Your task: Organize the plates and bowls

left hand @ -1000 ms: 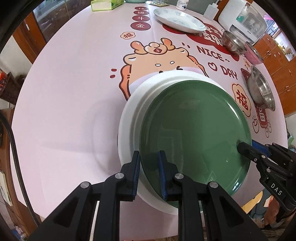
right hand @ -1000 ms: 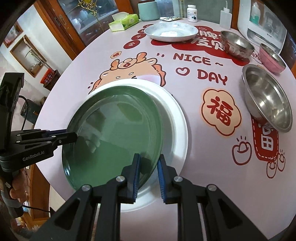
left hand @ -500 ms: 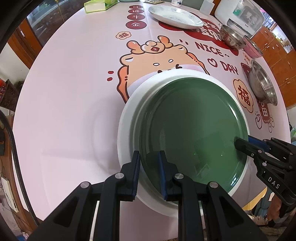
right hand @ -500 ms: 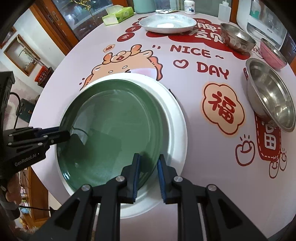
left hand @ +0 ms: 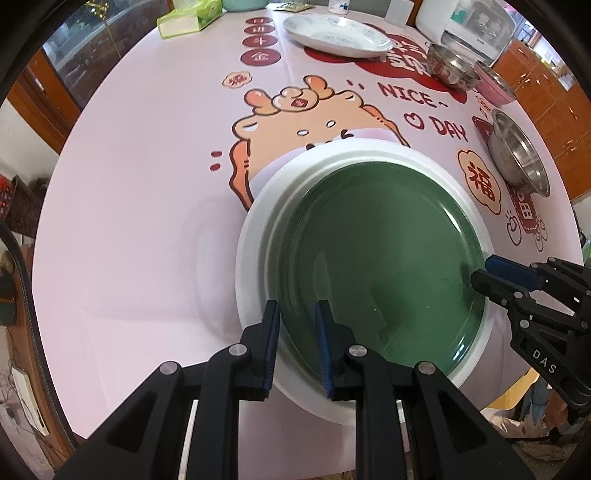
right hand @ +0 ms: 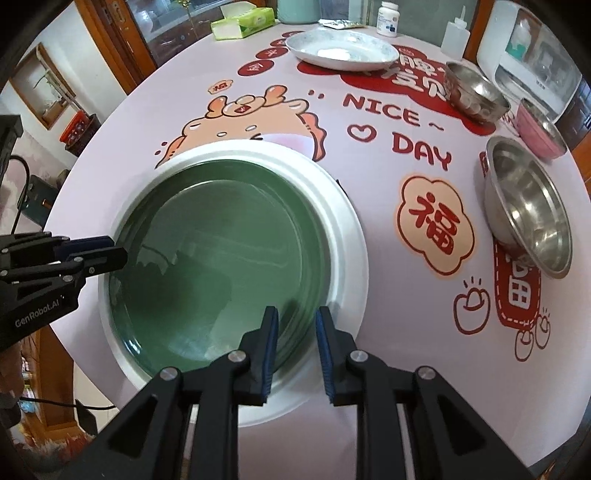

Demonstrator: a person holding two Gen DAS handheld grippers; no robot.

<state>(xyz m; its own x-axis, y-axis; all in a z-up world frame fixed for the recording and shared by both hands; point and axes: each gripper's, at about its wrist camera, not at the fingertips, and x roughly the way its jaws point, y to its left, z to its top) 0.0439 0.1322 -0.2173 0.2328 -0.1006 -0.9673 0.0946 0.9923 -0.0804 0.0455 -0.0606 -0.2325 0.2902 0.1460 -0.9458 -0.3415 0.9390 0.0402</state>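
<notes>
A dark green plate (left hand: 380, 258) (right hand: 221, 266) lies flat inside a larger white plate (left hand: 258, 236) (right hand: 347, 236) near the round table's front edge. My left gripper (left hand: 297, 306) (right hand: 118, 254) is shut on the green plate's left rim. On the opposite side, my right gripper (right hand: 297, 312) (left hand: 480, 271) straddles the green rim. Its jaws are opening, and the pads stand a little off the rim between them. Both grippers point steeply down at the plates.
A white patterned dish (right hand: 340, 50) sits at the far side. A large steel bowl (right hand: 528, 206), a small steel bowl (right hand: 472, 92) and a pink bowl (right hand: 539, 129) line the right. A tissue box (right hand: 243, 24), bottles and a white appliance (right hand: 535, 74) stand at the back.
The green plate, which overhung the white plate's near rim, has settled centred inside it. The right gripper's jaws have parted slightly; the left still holds.
</notes>
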